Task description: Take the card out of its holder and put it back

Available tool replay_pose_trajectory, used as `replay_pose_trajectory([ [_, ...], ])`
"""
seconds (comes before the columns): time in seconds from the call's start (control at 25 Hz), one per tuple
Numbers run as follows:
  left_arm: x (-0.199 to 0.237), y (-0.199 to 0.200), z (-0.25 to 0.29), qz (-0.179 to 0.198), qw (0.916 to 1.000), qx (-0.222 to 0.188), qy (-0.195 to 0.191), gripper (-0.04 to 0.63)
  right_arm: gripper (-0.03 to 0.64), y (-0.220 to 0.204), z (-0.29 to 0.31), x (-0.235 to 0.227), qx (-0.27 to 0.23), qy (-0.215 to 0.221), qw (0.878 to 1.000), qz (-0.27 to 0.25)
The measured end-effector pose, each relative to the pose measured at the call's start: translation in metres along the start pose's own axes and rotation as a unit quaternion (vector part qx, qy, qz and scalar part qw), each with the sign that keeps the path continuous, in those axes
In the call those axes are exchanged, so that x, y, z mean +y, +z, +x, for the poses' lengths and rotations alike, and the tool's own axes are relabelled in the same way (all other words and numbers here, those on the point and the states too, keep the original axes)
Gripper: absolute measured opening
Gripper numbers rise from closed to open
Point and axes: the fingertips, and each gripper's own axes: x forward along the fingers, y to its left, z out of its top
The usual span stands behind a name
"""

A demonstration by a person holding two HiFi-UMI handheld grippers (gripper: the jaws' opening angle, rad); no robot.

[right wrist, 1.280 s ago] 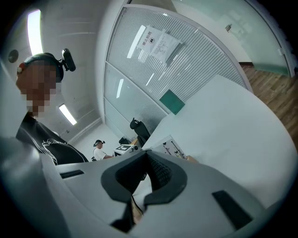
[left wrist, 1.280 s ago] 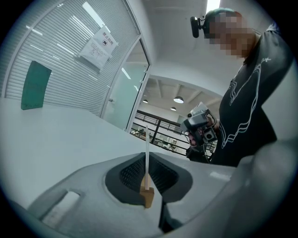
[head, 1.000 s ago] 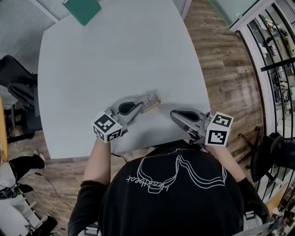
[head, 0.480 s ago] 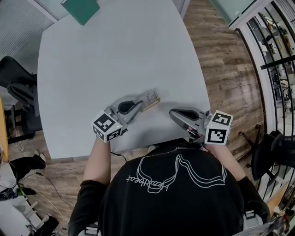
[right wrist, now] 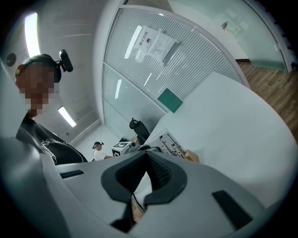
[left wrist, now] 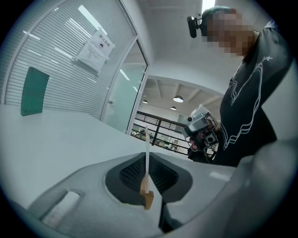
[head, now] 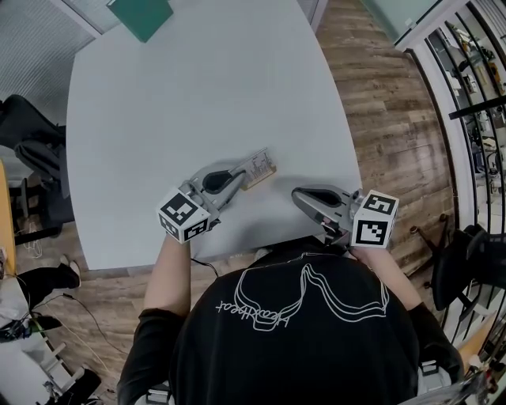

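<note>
A white printed card (head: 256,164) stands in a small wooden holder (head: 262,179) near the table's front edge. My left gripper (head: 239,178) reaches it from the left and is shut on the card's near edge. In the left gripper view the card (left wrist: 146,139) shows edge-on between the pads, with the holder (left wrist: 147,199) below it. My right gripper (head: 296,195) rests to the right of the holder, apart from it, shut with nothing in it. In the right gripper view, the card (right wrist: 170,144) and holder (right wrist: 192,156) lie beyond the closed jaw tips (right wrist: 146,155).
The white table (head: 198,95) stretches away behind the holder. A green board (head: 141,16) sits at the table's far edge. Wooden floor (head: 379,119) lies to the right, and office chairs (head: 28,150) stand on the left.
</note>
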Motion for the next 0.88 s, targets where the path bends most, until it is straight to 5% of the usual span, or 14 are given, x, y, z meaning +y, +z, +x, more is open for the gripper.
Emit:
replay_pose_trajectory([
  [0.88, -0.009, 0.031, -0.011, 0.029, 0.9992, -0.016, 0.023, 0.025, 0.009, -0.008, -0.009, 0.01, -0.021, 0.008, 1.0, 0.021],
])
